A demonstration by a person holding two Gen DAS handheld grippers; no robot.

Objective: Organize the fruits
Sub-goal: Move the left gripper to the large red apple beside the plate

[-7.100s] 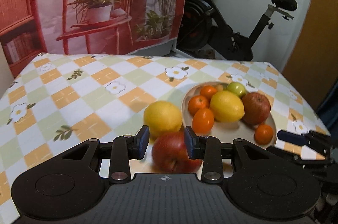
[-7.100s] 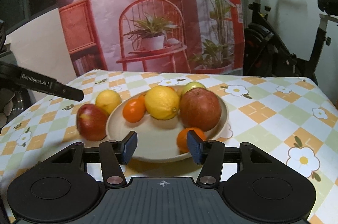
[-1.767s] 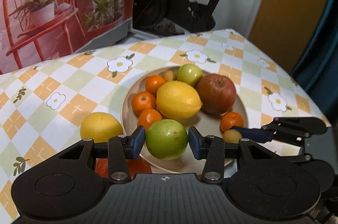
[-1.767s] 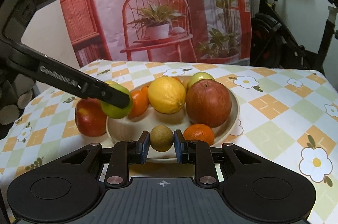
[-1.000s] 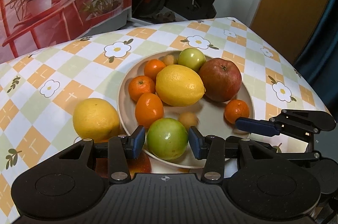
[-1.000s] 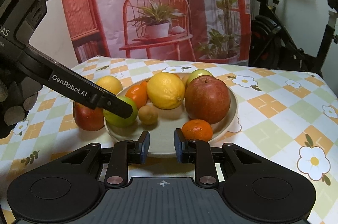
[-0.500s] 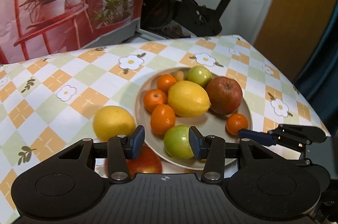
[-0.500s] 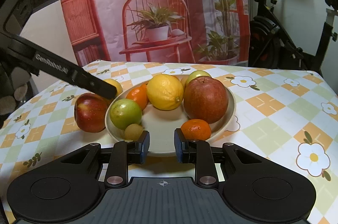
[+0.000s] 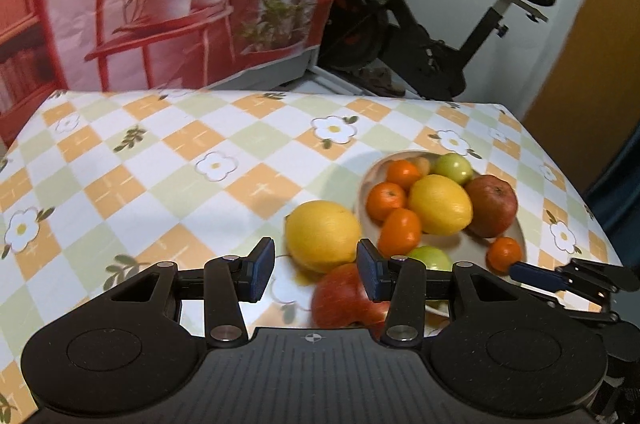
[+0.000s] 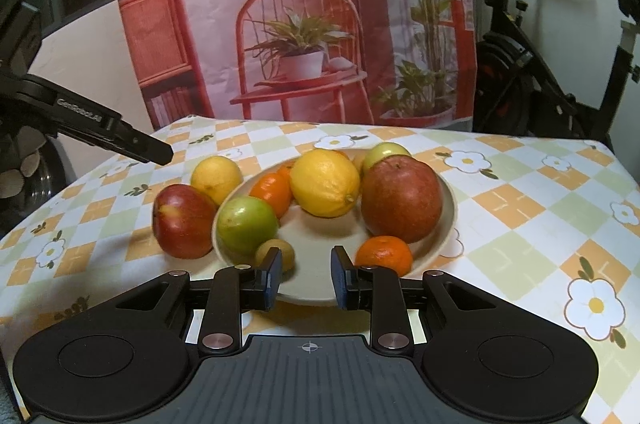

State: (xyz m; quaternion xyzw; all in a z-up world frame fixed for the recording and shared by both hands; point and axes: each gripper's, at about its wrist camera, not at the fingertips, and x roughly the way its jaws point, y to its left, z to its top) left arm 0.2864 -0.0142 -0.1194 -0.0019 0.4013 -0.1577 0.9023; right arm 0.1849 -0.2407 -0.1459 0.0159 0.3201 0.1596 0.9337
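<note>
Here, both grippers gape empty; 2 fruits apparently sit beside the plate (image 10: 448,220).

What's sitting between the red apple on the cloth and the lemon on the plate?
In the right wrist view, a green apple lies between the red apple on the cloth and the lemon, just inside the plate rim, with an orange mandarin behind it.

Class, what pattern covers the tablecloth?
Orange, green and white checks with daisies on the tablecloth; left wrist view.

A home room is showing here — an exercise bike (image 9: 420,35) is standing past the far edge of a table (image 9: 168,159) that is wearing a flowered checked cloth, beside a printed backdrop (image 10: 304,11).
</note>
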